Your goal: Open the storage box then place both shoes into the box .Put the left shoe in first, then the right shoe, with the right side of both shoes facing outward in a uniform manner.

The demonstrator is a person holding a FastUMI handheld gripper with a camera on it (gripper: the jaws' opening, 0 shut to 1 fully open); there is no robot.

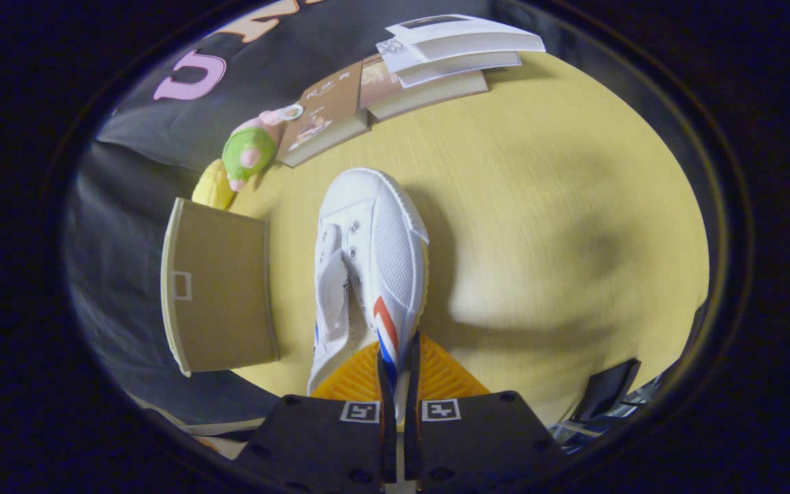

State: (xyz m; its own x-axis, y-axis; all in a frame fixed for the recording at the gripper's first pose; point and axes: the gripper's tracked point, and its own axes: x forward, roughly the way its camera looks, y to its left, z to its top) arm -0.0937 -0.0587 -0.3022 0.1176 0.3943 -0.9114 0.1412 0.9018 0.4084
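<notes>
While pointing down, tongs [398,363] pinch white shoe [367,267].

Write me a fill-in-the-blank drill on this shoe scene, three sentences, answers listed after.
1. The gripper is shut on the side wall of a white ____.
2. Beside the shoe a brown storage box stands on the ____ table.
3. Beyond the shoe's toe lie stacked ____, next to a green plush toy.

Missing words: shoe; yellow; books
</notes>
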